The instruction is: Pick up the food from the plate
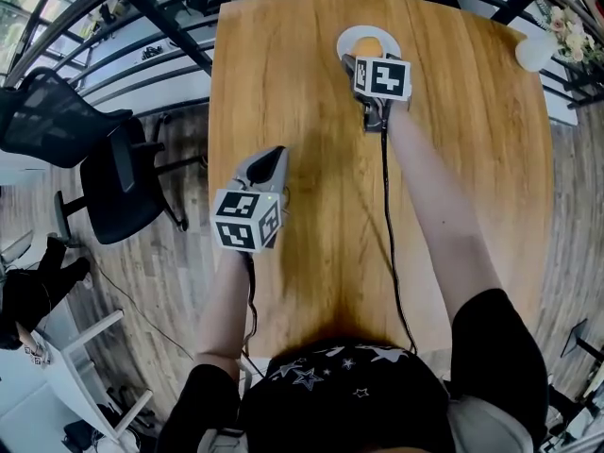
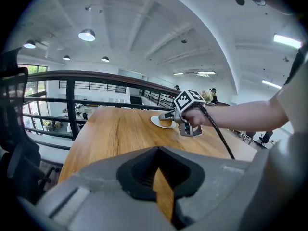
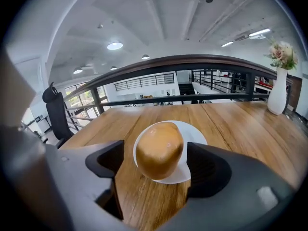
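Bun [image 3: 160, 149] | on the white plate [image 3: 195, 131], far end of the table [image 1: 283, 83] | right gripper [image 3: 155, 162] wide open around it, not touching | left gripper [image 2: 163, 196] closed, holding nothing | best way, I think: keep bun in the middle, squeeze softly, lift straight up

The brown wooden desk [image 3: 231, 119] lies open either side of the round white plate [image 3: 196, 136]. A white ceramic vase [image 3: 277, 97] stands well right, a black metal railing [image 3: 202, 60] behind.
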Motion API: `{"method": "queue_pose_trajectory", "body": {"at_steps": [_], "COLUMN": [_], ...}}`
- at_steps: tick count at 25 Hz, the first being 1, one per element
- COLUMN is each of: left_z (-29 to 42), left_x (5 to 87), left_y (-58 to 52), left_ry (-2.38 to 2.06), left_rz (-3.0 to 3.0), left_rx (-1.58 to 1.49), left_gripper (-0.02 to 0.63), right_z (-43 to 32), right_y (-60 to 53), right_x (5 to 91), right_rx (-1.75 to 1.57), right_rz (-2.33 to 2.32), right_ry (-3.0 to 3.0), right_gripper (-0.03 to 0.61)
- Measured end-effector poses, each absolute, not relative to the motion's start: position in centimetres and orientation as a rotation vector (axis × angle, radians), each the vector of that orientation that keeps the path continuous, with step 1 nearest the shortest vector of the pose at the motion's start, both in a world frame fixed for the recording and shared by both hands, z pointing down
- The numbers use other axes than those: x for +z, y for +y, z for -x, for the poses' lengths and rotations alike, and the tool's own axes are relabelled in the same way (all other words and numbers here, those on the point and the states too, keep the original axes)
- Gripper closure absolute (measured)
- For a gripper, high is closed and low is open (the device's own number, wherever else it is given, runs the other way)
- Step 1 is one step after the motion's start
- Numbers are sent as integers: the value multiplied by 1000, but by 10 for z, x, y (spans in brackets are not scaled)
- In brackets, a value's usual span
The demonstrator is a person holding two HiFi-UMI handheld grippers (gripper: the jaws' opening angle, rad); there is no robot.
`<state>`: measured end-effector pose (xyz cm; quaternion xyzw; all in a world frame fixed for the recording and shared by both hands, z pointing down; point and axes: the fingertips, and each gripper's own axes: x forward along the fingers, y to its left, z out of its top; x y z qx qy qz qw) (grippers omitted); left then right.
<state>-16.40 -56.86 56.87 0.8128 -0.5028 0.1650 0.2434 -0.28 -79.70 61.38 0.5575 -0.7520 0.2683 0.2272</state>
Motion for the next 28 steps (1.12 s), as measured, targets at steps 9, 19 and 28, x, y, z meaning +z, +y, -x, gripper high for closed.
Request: {"method": "queue_pose_trajectory", "body": {"at_steps": [9,19,28], "left_z": [169,168,166], "left_x": [580,581,580], "left_y": [-566,-557,-531], "left_ry": [-1354,-1346,-1335], "left_rz": [-2203,-2191,-2164], "left_rx": [452,448,439], "left_gripper": [612,612,612], "right_z": [3,3,-2], "right_y": [-807,-801,-783], "right_x": [624,628,603], "right_rx": [720,711,690], "right_rz": [-1564,-1503,-1499], "right_ry": [-2024,-2014,-2046], "right_gripper": [180,237,239]}}
